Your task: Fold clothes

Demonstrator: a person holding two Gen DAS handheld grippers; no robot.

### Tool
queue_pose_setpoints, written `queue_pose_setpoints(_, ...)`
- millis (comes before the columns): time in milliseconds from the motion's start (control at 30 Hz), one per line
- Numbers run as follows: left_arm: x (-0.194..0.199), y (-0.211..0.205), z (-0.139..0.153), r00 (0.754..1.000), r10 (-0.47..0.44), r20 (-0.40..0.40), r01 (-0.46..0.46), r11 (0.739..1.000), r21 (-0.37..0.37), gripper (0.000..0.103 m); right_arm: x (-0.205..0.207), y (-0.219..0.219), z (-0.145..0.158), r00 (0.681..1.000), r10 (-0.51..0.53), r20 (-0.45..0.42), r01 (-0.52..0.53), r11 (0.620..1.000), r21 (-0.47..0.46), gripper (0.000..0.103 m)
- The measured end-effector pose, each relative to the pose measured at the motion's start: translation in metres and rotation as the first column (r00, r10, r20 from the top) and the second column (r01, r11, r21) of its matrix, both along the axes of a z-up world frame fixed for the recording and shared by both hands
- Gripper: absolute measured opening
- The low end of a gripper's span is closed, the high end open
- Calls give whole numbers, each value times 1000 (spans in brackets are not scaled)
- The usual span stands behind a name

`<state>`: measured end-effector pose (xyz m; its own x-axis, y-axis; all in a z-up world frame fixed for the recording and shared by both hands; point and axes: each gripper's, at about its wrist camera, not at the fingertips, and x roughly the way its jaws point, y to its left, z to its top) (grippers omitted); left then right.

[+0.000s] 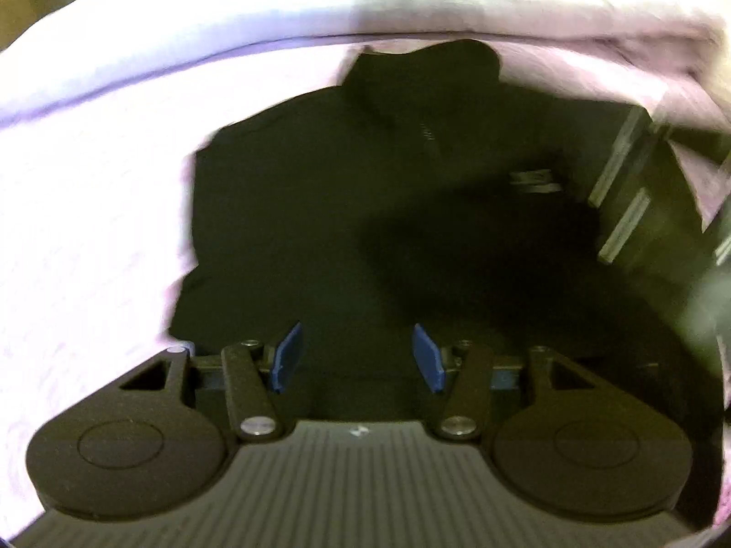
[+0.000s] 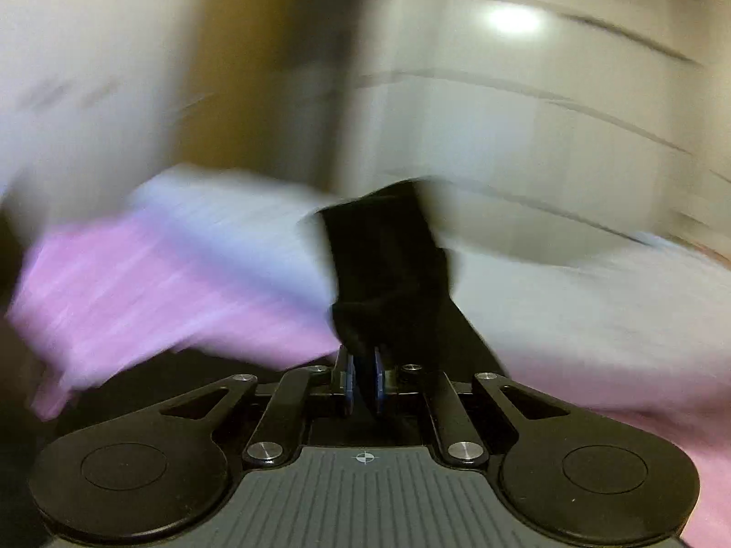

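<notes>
- A pale pink bedsheet (image 1: pixel 82 192) fills the left wrist view on the left and along the top; in the blurred right wrist view it (image 2: pixel 137 283) spreads pink across the left and lower right
- A black garment (image 1: pixel 365 192) lies spread on the sheet, collar toward the top; white stripes run along its right side
- The left gripper (image 1: pixel 357 356) hangs above the garment, blue pads apart, nothing between them
- The right gripper (image 2: pixel 363 381) is pressed together on a strip of the black garment (image 2: pixel 384 265), which rises from the pads
</notes>
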<state>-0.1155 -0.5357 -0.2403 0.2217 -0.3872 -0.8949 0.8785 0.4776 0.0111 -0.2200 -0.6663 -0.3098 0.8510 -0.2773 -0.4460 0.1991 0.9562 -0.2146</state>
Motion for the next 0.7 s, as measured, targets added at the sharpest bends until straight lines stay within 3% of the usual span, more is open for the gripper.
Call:
queue_pose_setpoints(67,22,20,-3,999,45,-15,-46,999,-12,49,32,29,-38,988,65,-143,-63,998,24,15)
queue_pose_setpoints(133,39,36,-7,997,74,-36,-75,997,-30,49,64,58,-76,951,132,-281,-121,991,57,24)
queue_pose_setpoints(267,58,41,-19,993,72,-96,-80,994,-78,49,53,70,-65,951,102,-292,-85,994,71,48)
queue_pose_setpoints(400,70,17,-28,983,28,-182,-55,987,-148,50,24,70,-49,950,29,-311,-11,998,57,50)
queue_pose_setpoints(500,78,-16,-42,963,-21,-269,-29,983,-180,51,7,43,-43,939,-94,-331,113,993,37,52)
queue_pose_setpoints(567,80,-34,-55,960,-44,-277,-4,986,-170,53,-5,19,-45,916,-188,-354,211,977,27,54)
queue_pose_setpoints(700,73,-71,-83,969,-134,-206,125,990,-59,55,-31,-24,-57,856,-315,-410,354,935,21,54)
